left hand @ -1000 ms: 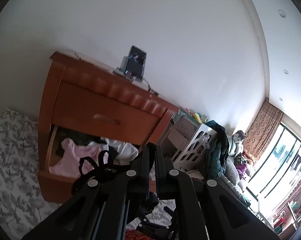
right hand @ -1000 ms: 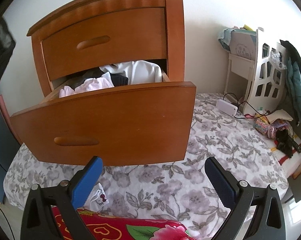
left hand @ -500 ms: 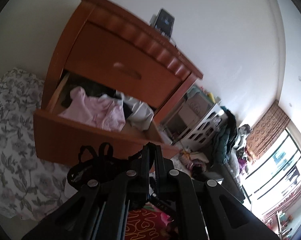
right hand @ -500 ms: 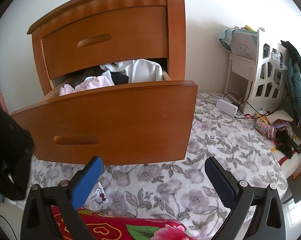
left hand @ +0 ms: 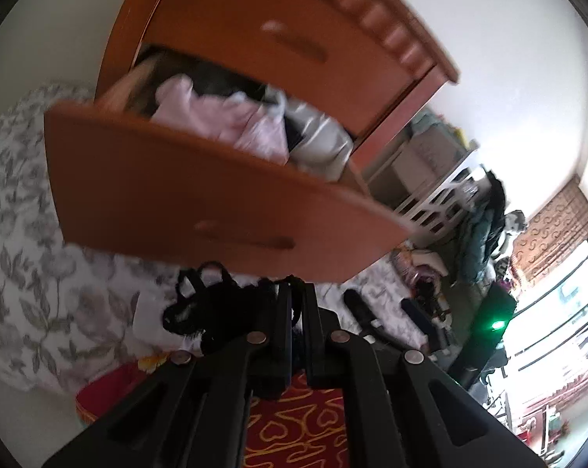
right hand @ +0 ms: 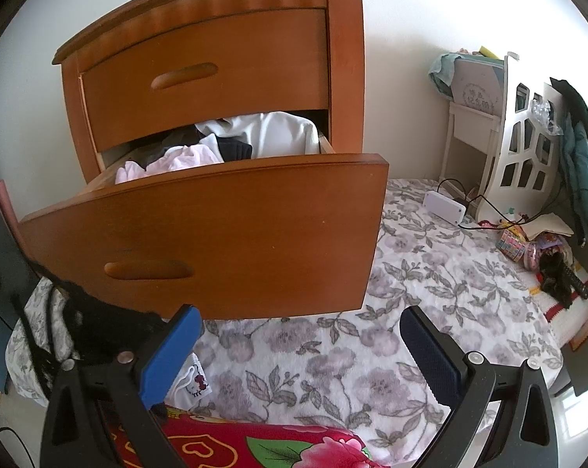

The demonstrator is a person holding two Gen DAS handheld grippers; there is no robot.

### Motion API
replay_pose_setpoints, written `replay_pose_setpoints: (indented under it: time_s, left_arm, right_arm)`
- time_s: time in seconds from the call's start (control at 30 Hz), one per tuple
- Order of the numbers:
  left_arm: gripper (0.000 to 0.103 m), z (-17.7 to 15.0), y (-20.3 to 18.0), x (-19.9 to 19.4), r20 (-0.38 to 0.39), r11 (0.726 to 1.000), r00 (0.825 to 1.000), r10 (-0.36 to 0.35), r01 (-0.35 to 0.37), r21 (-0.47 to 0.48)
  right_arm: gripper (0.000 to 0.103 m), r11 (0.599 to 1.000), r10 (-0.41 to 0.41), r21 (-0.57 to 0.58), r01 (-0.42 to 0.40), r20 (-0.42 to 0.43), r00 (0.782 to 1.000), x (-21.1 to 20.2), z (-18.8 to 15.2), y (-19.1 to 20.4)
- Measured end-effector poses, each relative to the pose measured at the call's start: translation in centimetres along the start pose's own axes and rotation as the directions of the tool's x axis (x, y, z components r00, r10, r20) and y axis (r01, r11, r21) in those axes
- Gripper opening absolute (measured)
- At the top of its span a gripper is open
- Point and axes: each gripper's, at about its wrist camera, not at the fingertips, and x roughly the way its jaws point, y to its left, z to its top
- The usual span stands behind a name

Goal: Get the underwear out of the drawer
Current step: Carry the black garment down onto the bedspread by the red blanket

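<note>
The left gripper [left hand: 297, 296] has its fingers pinched on black underwear [left hand: 212, 312] hanging over the bed [right hand: 430, 280], below the open drawer [right hand: 215, 226]. Its straps could snag. The right gripper [right hand: 297, 347] gapes empty.

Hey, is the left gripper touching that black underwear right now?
Touching. In the left wrist view the left gripper is shut on the black underwear, which bunches out from between its closed fingers, just below the open drawer.
</note>
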Motion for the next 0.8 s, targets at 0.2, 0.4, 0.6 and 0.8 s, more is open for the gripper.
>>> replay_pose_setpoints:
  time_s: [0.2, 0.4, 0.6, 0.8]
  left_arm:
    - [0.004, -0.8, 1.0, 1.9, -0.073, 0.997, 0.995, 0.073, -0.074, -0.011]
    - [0.004, -1.6, 2.3, 3.2, -0.137, 0.991, 0.984, 0.114, -0.121, -0.050]
    - [0.004, -2.0, 3.0, 4.1, -0.176, 0.984, 0.974, 0.145, -0.160, -0.074]
    - [0.004, -1.8, 3.1, 4.3, -0.187, 0.983, 0.970, 0.155, -0.170, -0.069]
  right_arm:
    - [0.103, 1.000, 0.000, 0.000, 0.000, -0.002, 1.000, 0.1, 0.0, 0.0]
    - [0.103, 1.000, 0.002, -0.001, -0.002, -0.007, 1.000, 0.2, -0.2, 0.0]
    - [0.103, 1.000, 0.002, -0.002, -0.002, -0.011, 1.000, 0.3, -0.1, 0.1]
    - [0.103, 1.000, 0.002, -0.002, -0.002, -0.014, 1.000, 0.3, -0.1, 0.0]
